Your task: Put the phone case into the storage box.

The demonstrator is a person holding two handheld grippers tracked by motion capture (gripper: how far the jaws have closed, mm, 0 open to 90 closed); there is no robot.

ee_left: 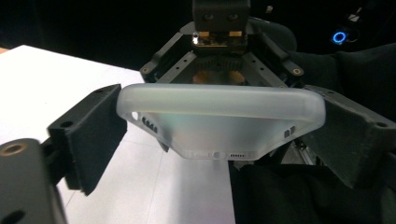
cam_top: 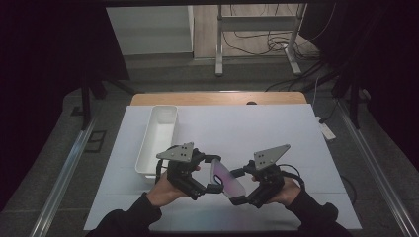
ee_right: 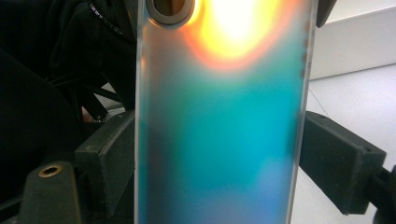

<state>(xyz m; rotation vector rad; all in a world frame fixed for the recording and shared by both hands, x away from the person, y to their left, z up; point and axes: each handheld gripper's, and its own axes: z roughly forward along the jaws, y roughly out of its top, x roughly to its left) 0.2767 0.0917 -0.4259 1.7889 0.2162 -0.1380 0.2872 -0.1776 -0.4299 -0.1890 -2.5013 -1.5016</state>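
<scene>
From above, I hold a frosted phone case (cam_top: 226, 178) in the air between my two hand-held grippers, low over the front of the desk (cam_top: 276, 133). My right hand-held gripper (cam_top: 240, 185) clamps one end of the case with its jaws closed on it. My left hand-held gripper (cam_top: 213, 173) meets the other end. A long white tray (cam_top: 148, 148) lies on the white sheet just behind my left hand, close to that gripper. The rest of the sheet around the case is bare. Beyond the desk stand a metal frame (cam_top: 257, 29) and loose cables (cam_top: 276, 44) on the floor.

In the left gripper view, the case (ee_left: 219, 116) lies crosswise between my black jaws, its port edge turned toward the camera. The left hand-held gripper (ee_left: 219, 135) has its jaws partly closed, with the case between them. The right jaw meets the case's corner; whether the left pad presses I cannot tell. Behind the case, the other gripper's body faces me and blocks the view past it.

In the right gripper view, the case (ee_right: 219, 140) stands upright, shimmering teal and orange, with a camera hole at its top. The right hand-held gripper (ee_right: 219, 154) squeezes its two long edges. The tray's white wall (ee_right: 355, 42) shows behind on the right.
</scene>
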